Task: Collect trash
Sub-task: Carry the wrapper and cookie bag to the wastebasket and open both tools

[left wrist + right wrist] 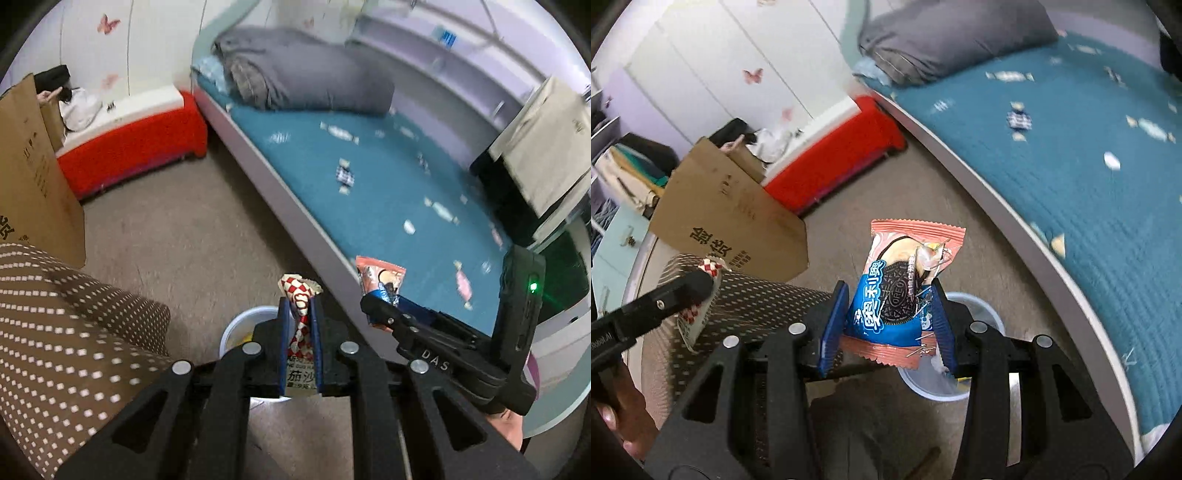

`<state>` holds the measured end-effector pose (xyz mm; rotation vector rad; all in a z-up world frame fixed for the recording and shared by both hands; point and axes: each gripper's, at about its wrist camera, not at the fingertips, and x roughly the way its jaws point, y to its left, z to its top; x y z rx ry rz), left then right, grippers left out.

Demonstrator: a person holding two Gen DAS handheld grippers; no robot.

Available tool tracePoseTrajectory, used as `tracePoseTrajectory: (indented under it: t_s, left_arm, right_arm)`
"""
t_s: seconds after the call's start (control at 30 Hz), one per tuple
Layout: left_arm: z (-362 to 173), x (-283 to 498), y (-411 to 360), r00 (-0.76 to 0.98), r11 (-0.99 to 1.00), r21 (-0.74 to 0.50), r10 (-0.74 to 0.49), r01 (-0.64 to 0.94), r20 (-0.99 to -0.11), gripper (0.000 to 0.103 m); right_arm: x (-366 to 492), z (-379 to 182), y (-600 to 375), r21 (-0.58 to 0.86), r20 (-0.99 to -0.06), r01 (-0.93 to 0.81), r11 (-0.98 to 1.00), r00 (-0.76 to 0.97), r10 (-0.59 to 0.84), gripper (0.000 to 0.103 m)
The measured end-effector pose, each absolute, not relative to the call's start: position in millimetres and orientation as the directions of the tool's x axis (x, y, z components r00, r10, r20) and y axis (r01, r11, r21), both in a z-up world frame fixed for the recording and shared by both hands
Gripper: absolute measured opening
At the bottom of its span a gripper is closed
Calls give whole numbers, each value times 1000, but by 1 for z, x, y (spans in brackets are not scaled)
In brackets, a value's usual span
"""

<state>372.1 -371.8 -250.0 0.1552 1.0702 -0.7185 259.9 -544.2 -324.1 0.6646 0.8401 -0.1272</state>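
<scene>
Both tools grip trash above the bin on the floor: the left tool clamps a checkered sachet, the right tool a cookie wrapper. Neither is dropped yet; several wrappers remain scattered on the bed.

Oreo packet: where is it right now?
The Oreo packet is clamped in the right gripper, centre of the right wrist view, above the trash bin on the floor beside the bed.
</scene>
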Motion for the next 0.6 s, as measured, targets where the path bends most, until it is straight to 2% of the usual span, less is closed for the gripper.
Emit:
tracePoseTrajectory:
  t_s: [0.23, 0.33, 0.4, 0.43, 0.47, 0.5, 0.53, 0.57, 0.6]
  left_arm:
    - [-287, 388, -407, 207, 750, -138, -347, 647, -915, 11]
    - [-297, 391, -423, 183, 725, -95, -296, 683, -938, 15]
    - [-305, 395, -431, 197, 729, -48, -247, 683, -949, 39]
    - [-308, 398, -433, 192, 733, -37, -226, 679, -955, 66]
    - [-309, 401, -432, 197, 742, -26, -212, 670, -957, 71]
    - [-306, 402, -432, 214, 746, -19, -215, 666, -953, 73]
    - [-303, 402, -430, 234, 750, -12, -220, 661, -947, 80]
    - [-300, 402, -428, 247, 758, -5, -219, 652, -944, 85]
    - [-298, 402, -426, 258, 766, -1, -217, 642, -941, 85]
  right_arm:
    - [274, -364, -554, 523, -755, 395, 756, 626, 195, 45]
    - [280, -384, -560, 553, -761, 423, 717, 607, 229, 46]
    - [283, -393, -559, 563, -765, 433, 704, 595, 247, 47]
    - [284, -400, -560, 569, -768, 440, 695, 587, 257, 47]
    - [285, -407, -561, 579, -768, 445, 683, 579, 273, 53]
    - [286, -415, -561, 591, -768, 451, 669, 570, 294, 68]
    - [288, -424, -560, 596, -772, 460, 658, 553, 313, 75]
    - [289, -431, -559, 590, -782, 470, 657, 536, 319, 80]
    - [289, -438, -557, 579, -793, 477, 661, 517, 322, 80]
